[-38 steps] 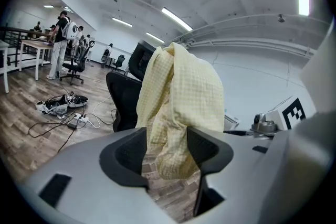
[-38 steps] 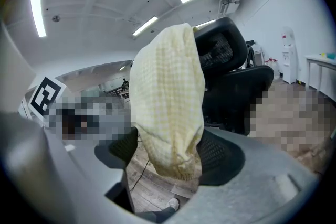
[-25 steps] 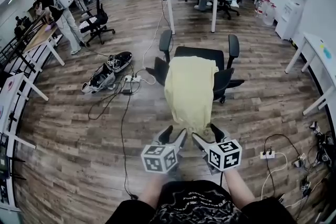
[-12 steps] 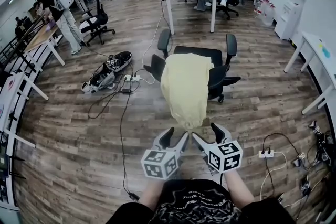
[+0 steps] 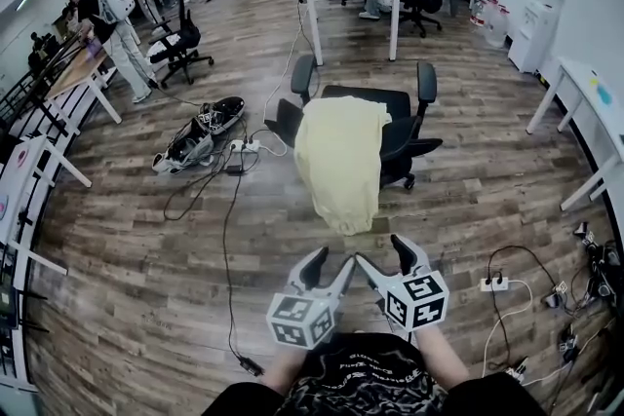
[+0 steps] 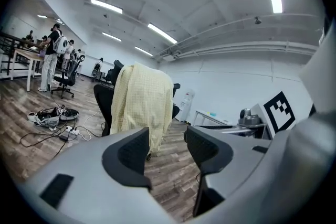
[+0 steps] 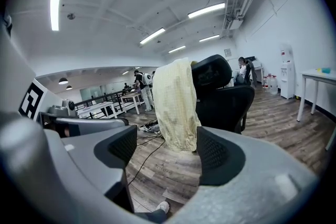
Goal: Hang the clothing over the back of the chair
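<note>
A pale yellow garment hangs draped over the back of a black office chair, its hem near the floor. In the left gripper view the garment covers the chair back; in the right gripper view the yellow garment hangs beside the bare black chair seat. Both grippers are held low, close to the person's body and well short of the chair. The left gripper is open and empty. The right gripper is open and empty too.
Cables, a power strip and a bag lie on the wood floor left of the chair. A desk with seated people stands behind it. White tables line the right wall; more cables lie at right.
Both grippers have drawn back from the garment's hem toward the person. The view has shifted a little, so the chair sits farther away. The garment stays draped.
</note>
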`<state>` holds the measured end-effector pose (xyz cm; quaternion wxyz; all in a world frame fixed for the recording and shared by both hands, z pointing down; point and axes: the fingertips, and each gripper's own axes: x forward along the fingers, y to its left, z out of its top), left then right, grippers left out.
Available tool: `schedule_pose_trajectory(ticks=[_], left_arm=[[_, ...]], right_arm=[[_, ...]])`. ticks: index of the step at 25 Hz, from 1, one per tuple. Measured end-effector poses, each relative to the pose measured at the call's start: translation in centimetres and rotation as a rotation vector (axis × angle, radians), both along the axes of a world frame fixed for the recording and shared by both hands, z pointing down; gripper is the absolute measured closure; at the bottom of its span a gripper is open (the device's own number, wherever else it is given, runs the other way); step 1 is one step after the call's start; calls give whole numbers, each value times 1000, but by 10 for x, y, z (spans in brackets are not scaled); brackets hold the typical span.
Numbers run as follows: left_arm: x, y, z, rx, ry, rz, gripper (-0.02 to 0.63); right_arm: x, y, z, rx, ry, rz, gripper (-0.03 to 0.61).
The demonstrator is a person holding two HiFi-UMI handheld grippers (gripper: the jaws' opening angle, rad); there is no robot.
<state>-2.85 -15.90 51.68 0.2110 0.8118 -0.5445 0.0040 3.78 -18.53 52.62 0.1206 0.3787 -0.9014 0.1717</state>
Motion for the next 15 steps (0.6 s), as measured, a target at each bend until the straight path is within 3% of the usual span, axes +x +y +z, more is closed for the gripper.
schedule_pose_trajectory(ticks=[7,12,15], left_arm=[[3,7,4,-18,18,1,394],[2,12,5,-10,12,-22,520],[4,14,9,-19,7,-18,551]], right_arm=[[-4,9,-3,35,15,5,299],[-4,17,-3,51,25,3,362],[-6,21,0,30,16,-2,379]])
